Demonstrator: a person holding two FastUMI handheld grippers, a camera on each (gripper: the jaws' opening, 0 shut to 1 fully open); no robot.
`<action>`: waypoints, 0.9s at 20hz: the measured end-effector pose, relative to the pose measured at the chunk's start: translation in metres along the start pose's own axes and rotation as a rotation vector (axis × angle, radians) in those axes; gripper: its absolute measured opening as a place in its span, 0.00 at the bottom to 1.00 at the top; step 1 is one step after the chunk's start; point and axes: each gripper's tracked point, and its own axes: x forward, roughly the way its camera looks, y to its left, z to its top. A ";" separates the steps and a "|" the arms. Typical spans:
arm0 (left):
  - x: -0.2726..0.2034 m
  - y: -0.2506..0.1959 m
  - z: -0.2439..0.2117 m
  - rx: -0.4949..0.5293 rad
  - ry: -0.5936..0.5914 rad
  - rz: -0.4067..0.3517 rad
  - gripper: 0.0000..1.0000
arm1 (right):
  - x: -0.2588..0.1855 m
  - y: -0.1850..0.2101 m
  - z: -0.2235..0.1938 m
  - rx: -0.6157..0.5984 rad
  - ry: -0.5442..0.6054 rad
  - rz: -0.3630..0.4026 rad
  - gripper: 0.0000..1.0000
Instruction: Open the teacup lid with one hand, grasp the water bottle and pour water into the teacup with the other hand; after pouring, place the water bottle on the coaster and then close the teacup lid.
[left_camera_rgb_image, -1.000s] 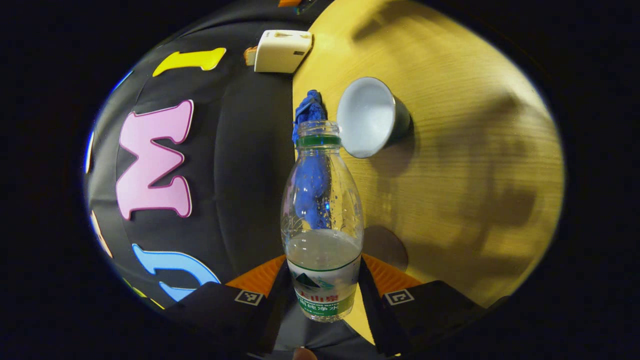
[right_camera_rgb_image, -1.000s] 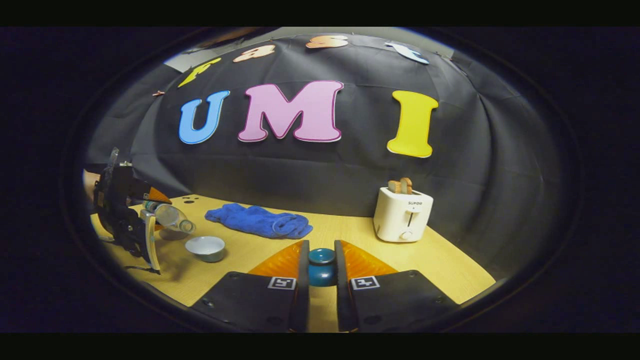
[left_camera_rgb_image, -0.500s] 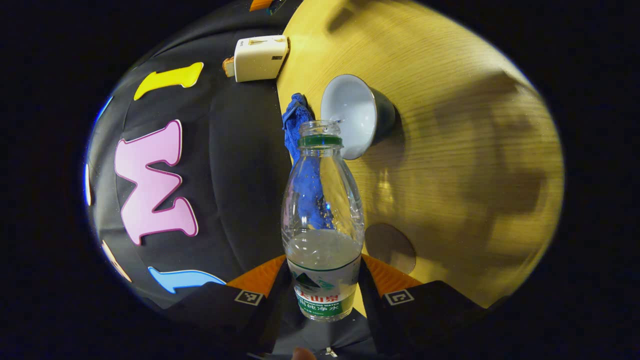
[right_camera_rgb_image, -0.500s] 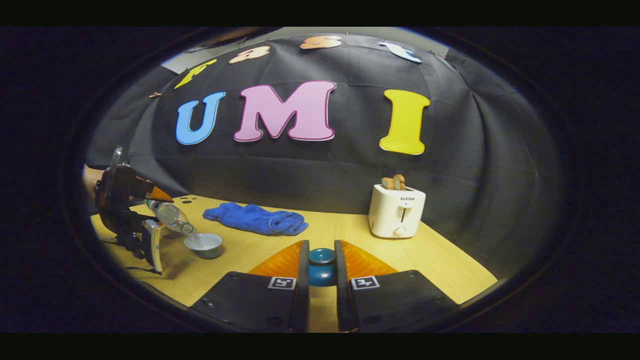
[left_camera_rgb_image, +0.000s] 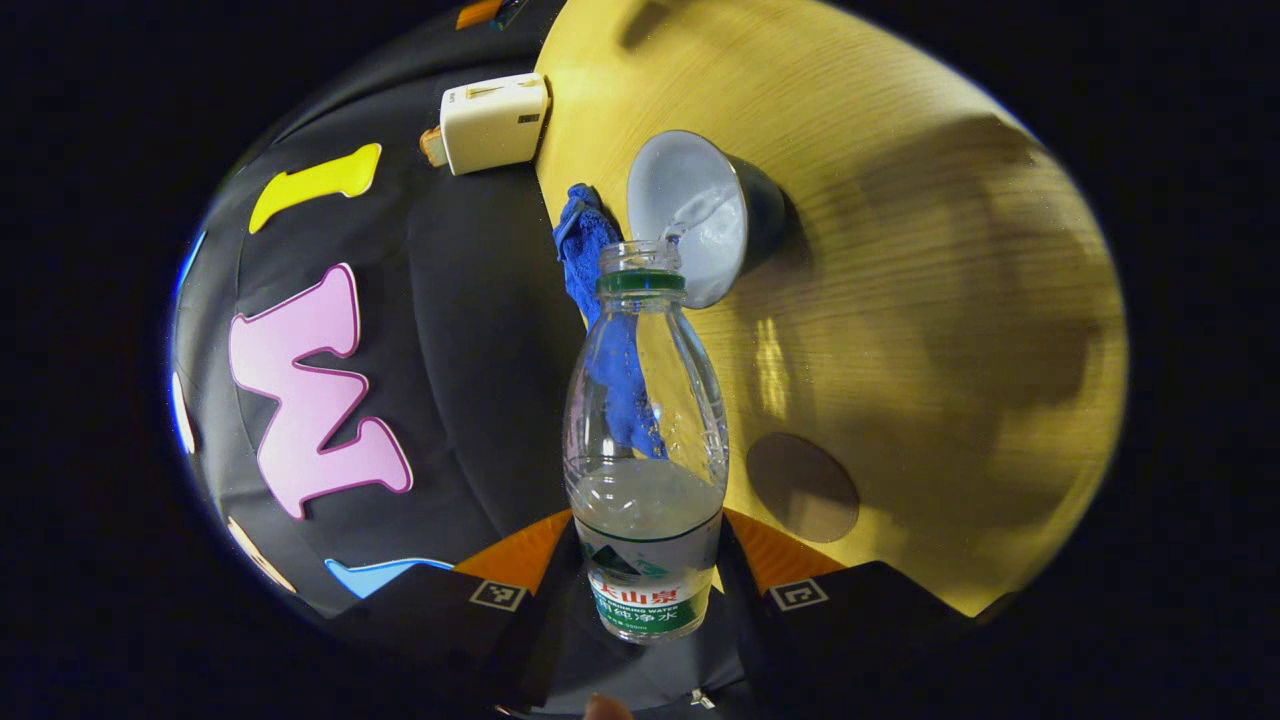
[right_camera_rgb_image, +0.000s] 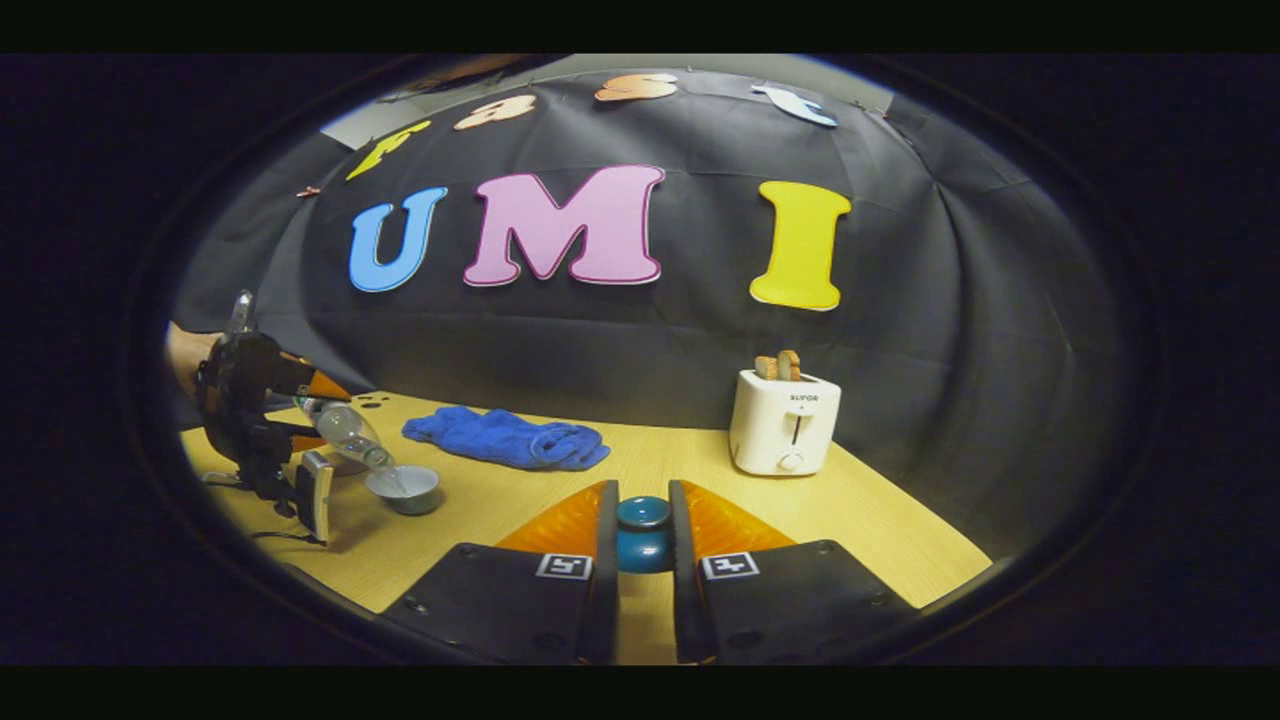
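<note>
While water runs from the tilted water bottle (left_camera_rgb_image: 645, 440) into the teacup (left_camera_rgb_image: 700, 215), both grippers hold their loads.

Nearest, the left gripper (left_camera_rgb_image: 648, 590) has its fingers clamped on the bottle's labelled base, its open mouth just at the teacup's rim; the coaster (left_camera_rgb_image: 802, 487) lies bare on the bench (left_camera_rgb_image: 900, 250) near the teacup. The right gripper (right_camera_rgb_image: 643, 540) has its fingers pressed on the teacup lid (right_camera_rgb_image: 643, 530). Beyond the teacup lie a blue towel (right_camera_rgb_image: 505, 438) and a toaster (right_camera_rgb_image: 785, 420).
</note>
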 end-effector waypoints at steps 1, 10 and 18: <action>0.001 0.002 0.001 0.012 0.001 0.007 0.73 | 0.000 0.000 0.001 0.000 -0.002 0.000 0.25; 0.003 0.022 -0.003 0.131 0.007 0.063 0.73 | 0.000 0.001 0.002 0.008 -0.025 0.007 0.25; 0.003 0.044 0.000 0.268 -0.019 0.105 0.73 | -0.007 0.001 0.006 0.015 -0.046 0.013 0.25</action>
